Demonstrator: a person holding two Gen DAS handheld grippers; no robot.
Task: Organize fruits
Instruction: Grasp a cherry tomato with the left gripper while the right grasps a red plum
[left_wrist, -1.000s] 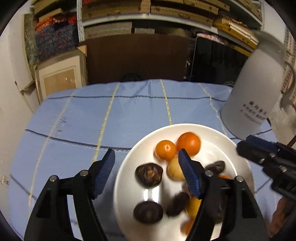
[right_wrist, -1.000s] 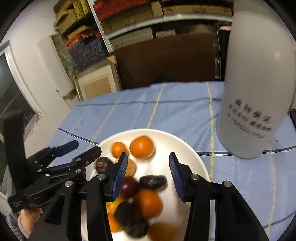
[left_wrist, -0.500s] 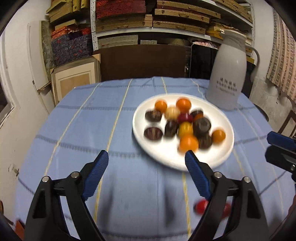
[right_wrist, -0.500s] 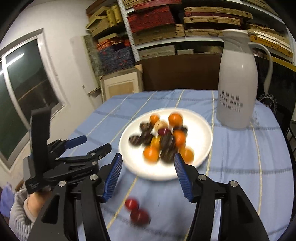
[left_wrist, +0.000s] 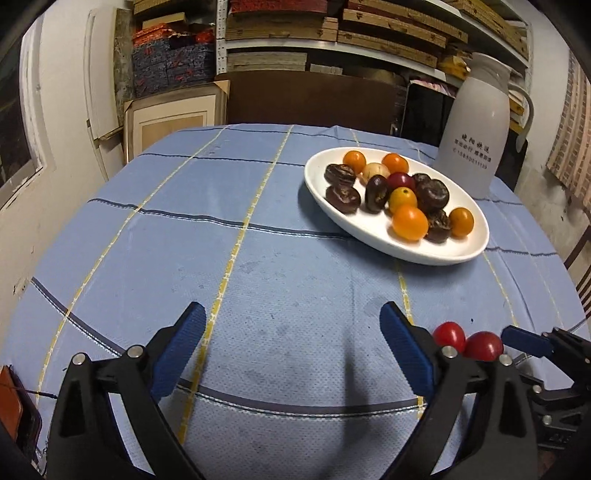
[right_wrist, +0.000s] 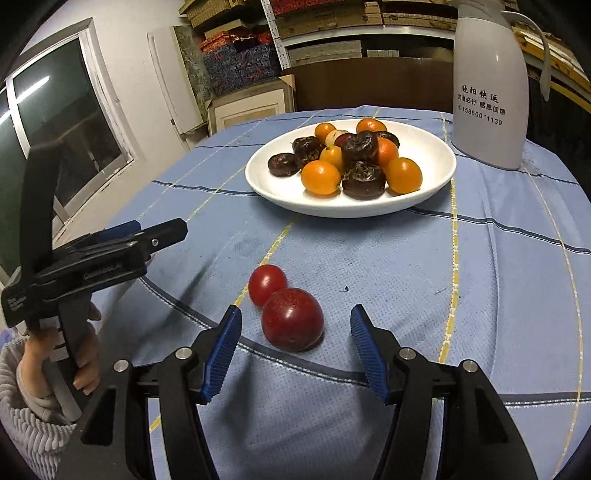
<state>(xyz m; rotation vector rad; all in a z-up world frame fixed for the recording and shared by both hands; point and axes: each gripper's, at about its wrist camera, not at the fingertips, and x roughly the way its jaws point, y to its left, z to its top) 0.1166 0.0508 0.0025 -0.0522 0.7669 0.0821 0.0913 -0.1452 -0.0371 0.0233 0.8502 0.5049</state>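
Observation:
A white plate (left_wrist: 465, 251) (right_wrist: 432, 192) holds several orange fruits and dark brown fruits. Two red fruits lie touching on the blue cloth near the front edge: a small one (right_wrist: 266, 283) (left_wrist: 448, 335) and a larger one (right_wrist: 292, 319) (left_wrist: 484, 345). My right gripper (right_wrist: 295, 347) is open and empty, its fingers on either side of the larger red fruit, just short of it. My left gripper (left_wrist: 291, 350) is open and empty over bare cloth, left of the red fruits; it also shows at the left of the right wrist view (right_wrist: 147, 236).
A tall white thermos jug (left_wrist: 476, 125) (right_wrist: 491, 85) stands behind the plate at the right. The round table has a blue checked cloth (left_wrist: 221, 206). Shelves, boxes and a framed picture (left_wrist: 173, 122) stand behind the table. A window is on the left wall.
Both grippers have pulled back from over the plate toward the table's near edge. The two red fruits have come into view, now between the right gripper's fingers.

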